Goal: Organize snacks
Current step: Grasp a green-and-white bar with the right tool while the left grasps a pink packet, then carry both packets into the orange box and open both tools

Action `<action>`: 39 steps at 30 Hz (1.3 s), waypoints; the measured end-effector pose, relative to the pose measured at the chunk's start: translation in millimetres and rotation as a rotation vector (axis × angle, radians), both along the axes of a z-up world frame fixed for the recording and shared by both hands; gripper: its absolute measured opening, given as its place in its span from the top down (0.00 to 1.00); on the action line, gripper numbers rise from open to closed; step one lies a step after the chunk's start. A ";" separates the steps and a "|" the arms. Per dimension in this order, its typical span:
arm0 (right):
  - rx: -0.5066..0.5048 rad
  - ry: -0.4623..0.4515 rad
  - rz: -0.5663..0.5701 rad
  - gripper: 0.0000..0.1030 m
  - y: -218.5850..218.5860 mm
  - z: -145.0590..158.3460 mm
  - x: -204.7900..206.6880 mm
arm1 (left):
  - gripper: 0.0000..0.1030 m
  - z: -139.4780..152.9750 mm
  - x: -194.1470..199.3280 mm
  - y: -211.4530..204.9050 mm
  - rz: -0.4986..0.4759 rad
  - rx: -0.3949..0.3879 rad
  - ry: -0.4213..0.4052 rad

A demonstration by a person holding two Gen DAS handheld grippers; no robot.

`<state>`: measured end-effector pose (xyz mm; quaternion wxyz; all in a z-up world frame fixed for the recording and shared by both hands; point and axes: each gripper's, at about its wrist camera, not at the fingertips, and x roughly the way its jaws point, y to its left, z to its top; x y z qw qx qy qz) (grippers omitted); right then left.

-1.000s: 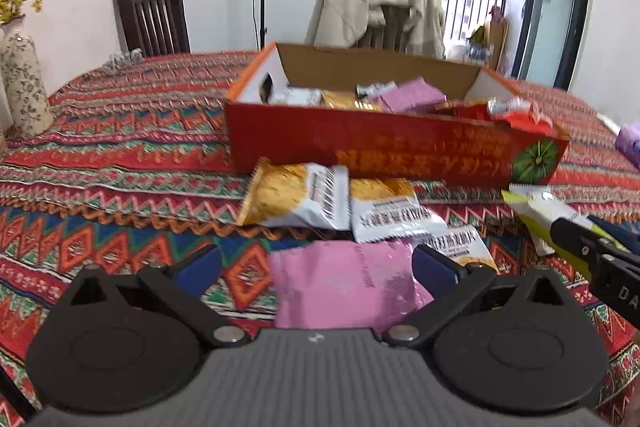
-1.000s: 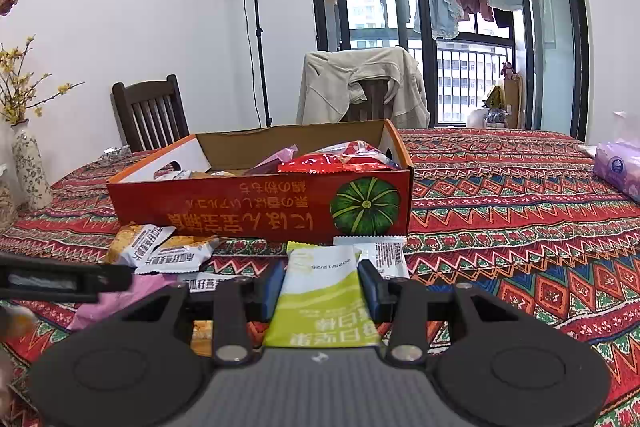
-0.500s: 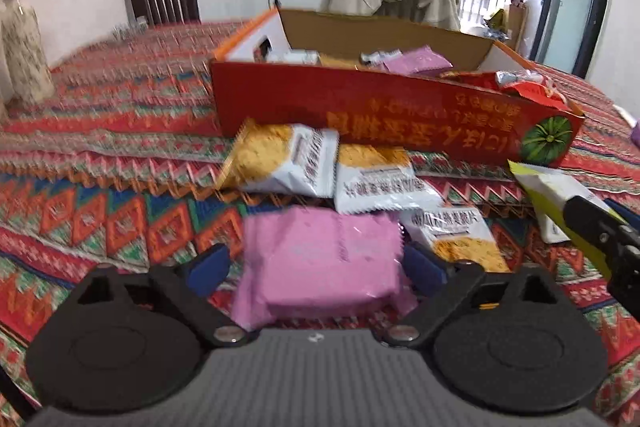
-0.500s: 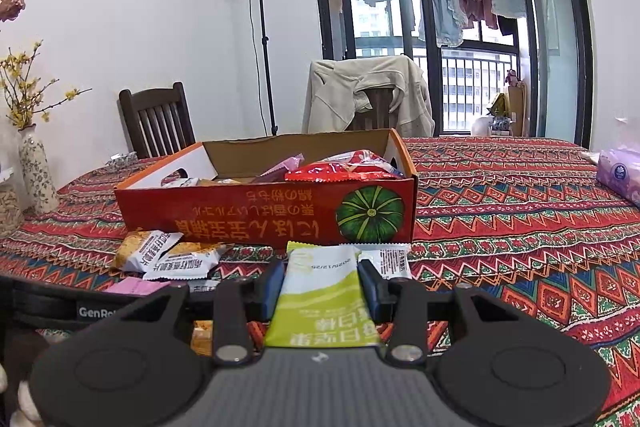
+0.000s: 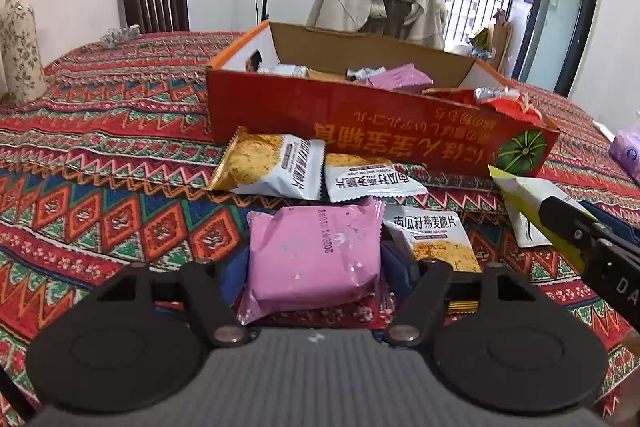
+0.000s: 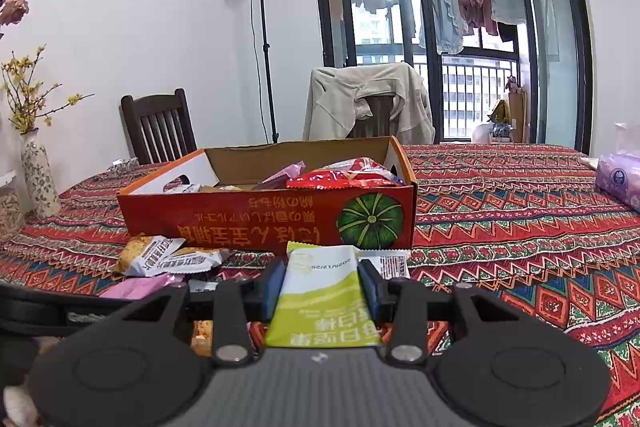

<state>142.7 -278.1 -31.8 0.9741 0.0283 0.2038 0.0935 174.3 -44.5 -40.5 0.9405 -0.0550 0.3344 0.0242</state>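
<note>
My left gripper (image 5: 314, 267) is shut on a pink snack packet (image 5: 314, 253) and holds it above the tablecloth, in front of the red cardboard box (image 5: 360, 121). My right gripper (image 6: 322, 285) is shut on a green-and-white snack packet (image 6: 324, 299), also seen at the right of the left wrist view (image 5: 524, 203). The box (image 6: 260, 219) holds several packets, pink and red among them. Three white-and-orange oat crisp packets (image 5: 276, 167) lie on the cloth before the box.
A patterned red tablecloth (image 5: 100, 155) covers the table. A flowered vase (image 5: 20, 47) stands at the left edge. A purple tissue pack (image 6: 618, 183) lies at the right. Two chairs (image 6: 160, 127) stand behind the table, one draped with a beige jacket (image 6: 368, 103).
My left gripper has closed on the pink packet and lifted it off the cloth. My right gripper still holds the green packet and has risen slightly.
</note>
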 end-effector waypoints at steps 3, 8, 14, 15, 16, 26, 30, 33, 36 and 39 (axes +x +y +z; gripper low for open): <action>-0.001 -0.009 0.001 0.62 -0.3 0.6 -1.9 | 0.34 4.2 -7.3 0.6 -0.006 0.015 -0.030; -0.005 -0.044 0.003 0.62 0.2 3.0 -8.0 | 0.34 14.1 -20.0 3.3 -0.020 0.027 -0.084; -0.030 -0.112 0.011 0.62 5.1 7.7 -17.1 | 0.34 27.9 -24.9 7.5 -0.031 0.034 -0.137; -0.036 -0.118 0.013 0.62 5.9 7.9 -17.9 | 0.34 30.8 -24.6 8.0 -0.036 0.036 -0.147; -0.041 -0.123 0.014 0.62 7.0 8.6 -18.2 | 0.34 33.0 -24.2 8.4 -0.039 0.038 -0.155; -0.077 -0.206 0.013 0.62 10.6 35.1 -13.8 | 0.34 61.9 -13.4 6.5 -0.105 0.066 -0.258; -0.089 -0.232 0.008 0.62 11.9 50.5 2.1 | 0.33 71.0 0.6 3.3 -0.112 0.072 -0.280; -0.102 -0.245 0.003 0.62 14.4 60.3 19.5 | 0.33 76.3 15.5 0.0 -0.109 0.077 -0.288; -0.109 -0.249 0.000 0.62 17.0 68.4 37.9 | 0.33 81.4 32.2 -2.4 -0.106 0.076 -0.296; -0.111 -0.251 -0.009 0.62 21.4 74.3 58.0 | 0.33 84.1 50.3 -2.8 -0.098 0.063 -0.300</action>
